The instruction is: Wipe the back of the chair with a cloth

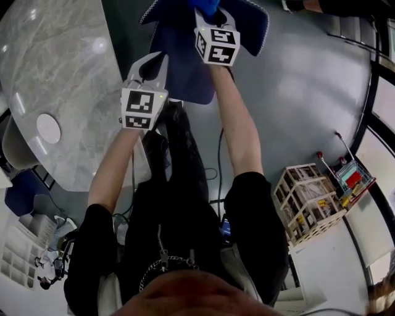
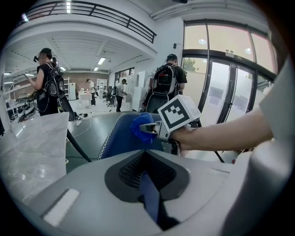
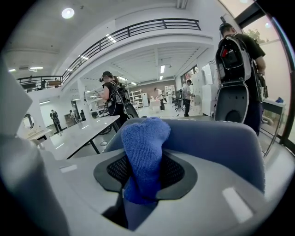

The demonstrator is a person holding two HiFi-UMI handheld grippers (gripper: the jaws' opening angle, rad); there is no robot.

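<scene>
Blue terry cloth [image 3: 144,152]: bunched and clamped between the jaws of the right gripper [image 3: 140,198], with a rounded wad standing up past the jaw tips. In the head view the cloth [image 1: 207,6] sits at the top edge of the picture, over the upper part of the blue upholstered chair back [image 1: 185,62]. The right gripper [image 1: 210,15] is extended forward at arm's length. In the right gripper view the curved top rim of the chair back [image 3: 221,143] lies just behind the cloth. Contact between cloth and chair cannot be confirmed.

Left gripper [image 1: 154,62]: held nearer the person's body and to the left of the right gripper, beside the chair's left edge. In the left gripper view its jaws are together, leaving only a thin slit [image 2: 151,203], and nothing is clamped. That view looks across at the right gripper [image 2: 146,130], the cloth [image 2: 142,126] and the chair back [image 2: 120,133] with white stitching along its edge.

Surroundings: a grey marble-patterned table [image 1: 55,92] stands left of the chair and carries a small white disc [image 1: 48,128]. A light wooden slatted crate [image 1: 308,200] sits on the floor to the person's right.
</scene>
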